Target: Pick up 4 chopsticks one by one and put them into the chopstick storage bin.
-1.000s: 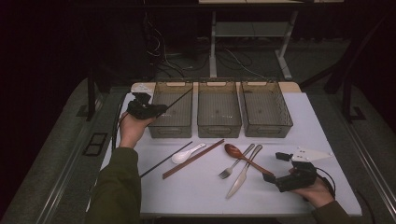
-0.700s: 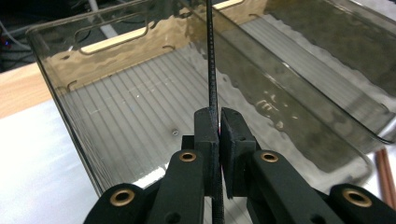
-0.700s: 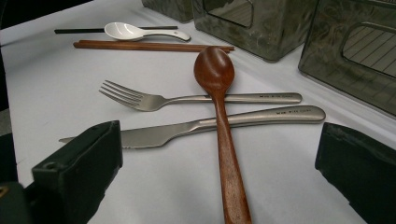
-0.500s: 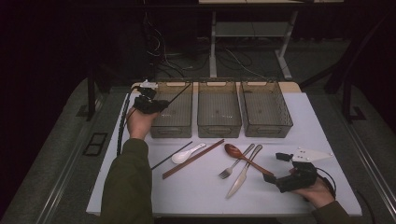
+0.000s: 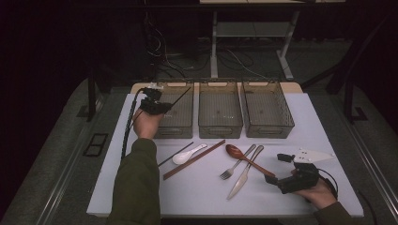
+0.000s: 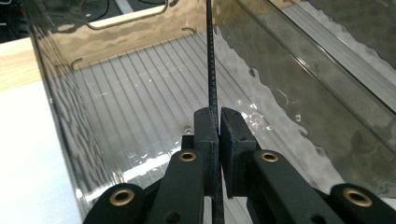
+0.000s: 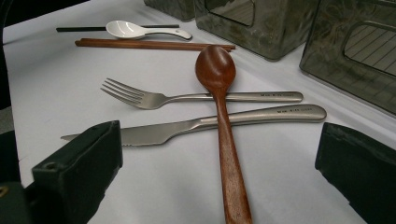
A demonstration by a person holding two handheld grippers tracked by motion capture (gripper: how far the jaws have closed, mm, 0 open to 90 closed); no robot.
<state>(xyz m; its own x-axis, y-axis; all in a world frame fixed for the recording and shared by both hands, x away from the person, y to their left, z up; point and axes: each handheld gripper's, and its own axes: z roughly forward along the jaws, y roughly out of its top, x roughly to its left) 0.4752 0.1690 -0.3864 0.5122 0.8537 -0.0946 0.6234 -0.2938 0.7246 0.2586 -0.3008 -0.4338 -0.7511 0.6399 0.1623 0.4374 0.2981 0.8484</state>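
Upper left of the high view, left gripper (image 5: 162,107) clamps a black chopstick (image 6: 211,70) over the leftmost bin (image 5: 180,129); that thin stick could pivot and catch the wall.

Your left arm, in an olive sleeve, reaches up the left of the high view, its hand raising the left gripper (image 5: 162,106) at upper left, jaws clamped together on a thin black stick (image 6: 211,70). Your right hand (image 5: 319,192) rests at lower right, its right gripper (image 5: 277,168) pointing left, jaws spread wide apart.
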